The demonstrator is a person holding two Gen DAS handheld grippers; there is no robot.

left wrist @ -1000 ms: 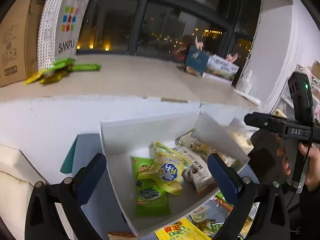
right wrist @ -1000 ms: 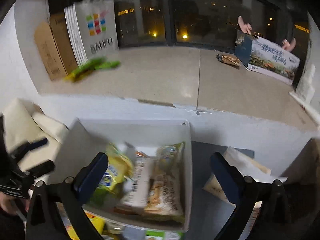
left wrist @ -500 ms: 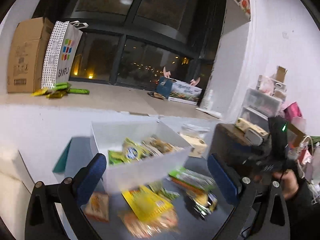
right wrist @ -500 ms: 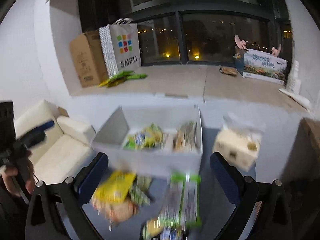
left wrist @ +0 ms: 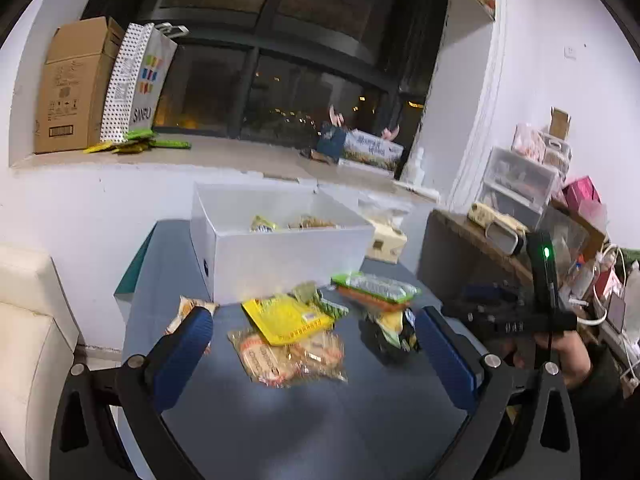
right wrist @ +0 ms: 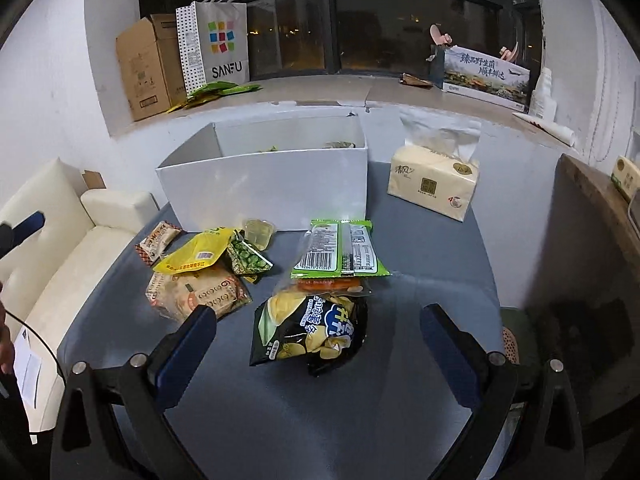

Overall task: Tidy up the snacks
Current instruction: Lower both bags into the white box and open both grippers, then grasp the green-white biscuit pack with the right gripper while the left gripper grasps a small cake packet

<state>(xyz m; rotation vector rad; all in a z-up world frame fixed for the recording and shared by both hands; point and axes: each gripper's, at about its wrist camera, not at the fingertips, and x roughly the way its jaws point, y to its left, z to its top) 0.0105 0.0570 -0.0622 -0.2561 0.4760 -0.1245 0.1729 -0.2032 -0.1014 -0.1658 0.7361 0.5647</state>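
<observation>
A white box [right wrist: 272, 188] [left wrist: 288, 252] stands at the back of the grey table [right wrist: 432, 272] with a few snack packs inside. In front of it lie loose snacks: a black chip bag [right wrist: 316, 332], a green-edged pack [right wrist: 340, 252] [left wrist: 376, 286], a yellow pouch [right wrist: 196, 254] [left wrist: 286, 318], a clear cracker pack [right wrist: 196, 294] [left wrist: 288, 354], a green pea pack [right wrist: 248, 260] and a small brown pack [right wrist: 158, 240]. My right gripper [right wrist: 318, 344] is open and empty just in front of the chip bag. My left gripper [left wrist: 314, 348] is open and empty near the cracker pack.
A tissue pack [right wrist: 434, 184] stands right of the box. A cream sofa [right wrist: 60, 256] is left of the table. On the window ledge are a cardboard box [right wrist: 144, 68], a SANFU bag [right wrist: 216, 48] and green packets [right wrist: 216, 90]. Cluttered shelves [left wrist: 532, 196] stand at right.
Both grippers have pulled back and up from over the white box. The view now takes in the loose snacks on the table in front of it. Both stay open and empty.
</observation>
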